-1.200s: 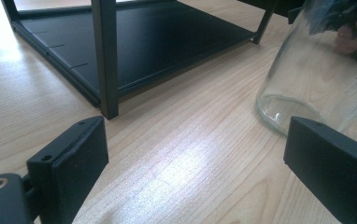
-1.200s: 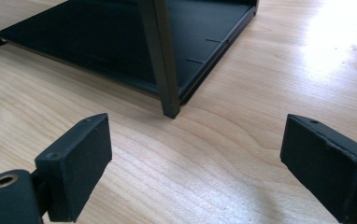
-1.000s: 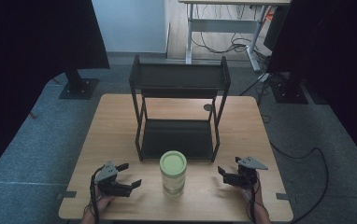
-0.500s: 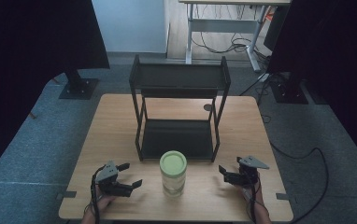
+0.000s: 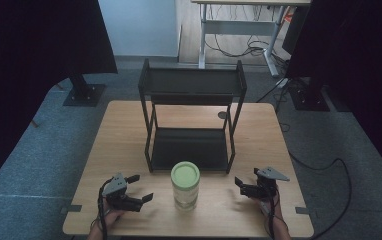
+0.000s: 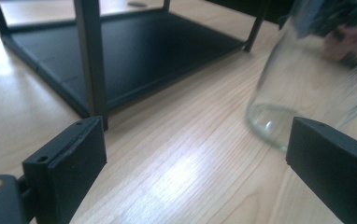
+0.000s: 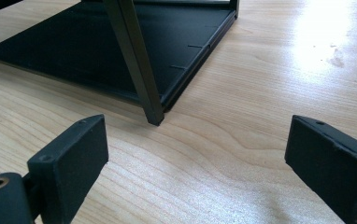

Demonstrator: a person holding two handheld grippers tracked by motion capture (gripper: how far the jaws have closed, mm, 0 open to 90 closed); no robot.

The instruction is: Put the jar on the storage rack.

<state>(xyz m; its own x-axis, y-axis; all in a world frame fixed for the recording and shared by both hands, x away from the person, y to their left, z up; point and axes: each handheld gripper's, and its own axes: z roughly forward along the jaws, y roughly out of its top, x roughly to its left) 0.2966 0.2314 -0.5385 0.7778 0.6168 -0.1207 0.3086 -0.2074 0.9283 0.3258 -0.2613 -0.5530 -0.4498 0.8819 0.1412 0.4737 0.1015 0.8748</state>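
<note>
Both grippers are sitting low at the near table edge, the left gripper (image 5: 140, 188) and right gripper (image 5: 240, 184) each gaping wide and gripping nothing. Between them the green-lidded glass jar (image 5: 185, 185) is standing untouched on the wooden table (image 5: 124, 130), just in front of the black two-tier rack (image 5: 191, 116), whose shelves are lying bare; nothing looks started yet.

The high view looked forward and down over the whole desk (image 5: 129, 130), while both gripper views sat low and close above it, sharing the black rack (image 5: 189, 145) (image 6: 134, 51) (image 7: 120, 42).
</note>
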